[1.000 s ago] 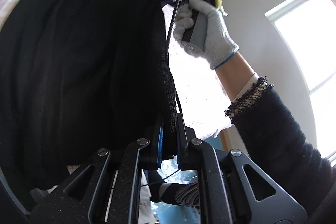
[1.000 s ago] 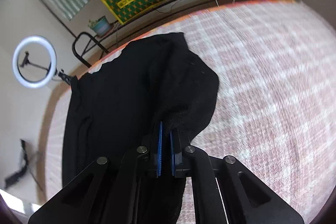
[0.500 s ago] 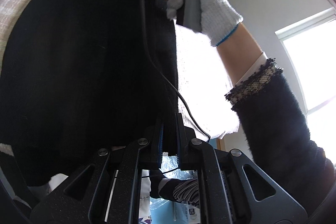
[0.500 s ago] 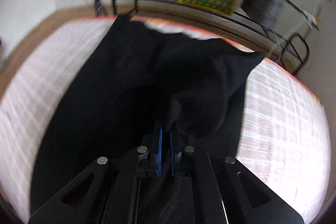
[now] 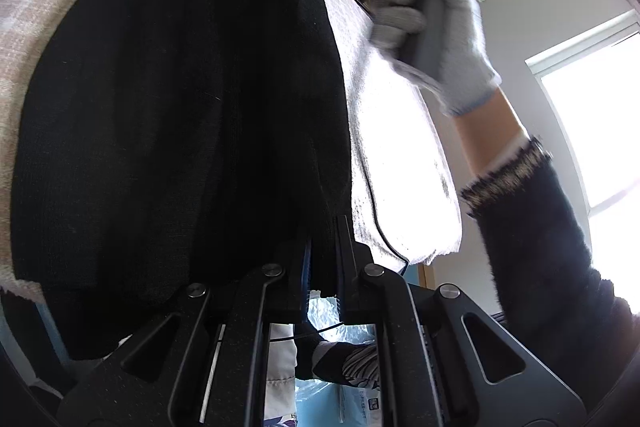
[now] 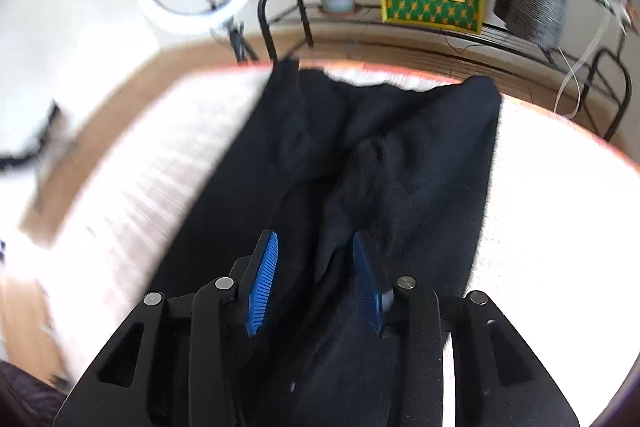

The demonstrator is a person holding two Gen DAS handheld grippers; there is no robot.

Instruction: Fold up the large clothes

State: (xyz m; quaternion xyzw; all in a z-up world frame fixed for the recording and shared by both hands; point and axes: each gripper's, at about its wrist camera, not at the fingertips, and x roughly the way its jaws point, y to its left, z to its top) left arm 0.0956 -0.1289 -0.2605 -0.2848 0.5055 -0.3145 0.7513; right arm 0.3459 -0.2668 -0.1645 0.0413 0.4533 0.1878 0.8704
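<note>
Left gripper point(image 5: 322, 251) pinches the near hem of the black garment point(image 6: 360, 167). Right gripper point(image 6: 314, 279) jaws are opening, cloth loose between them. Beyond, the garment lies lengthwise on the checked bedcover point(image 6: 560, 207), one fold apparently laid; more remain.

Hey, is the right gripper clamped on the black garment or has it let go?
Letting go: the right gripper is opening, its blue pads apart, with the black garment lying loose between them.

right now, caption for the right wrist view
Right gripper jaws opening above the black garment on the checked bed cover.
</note>
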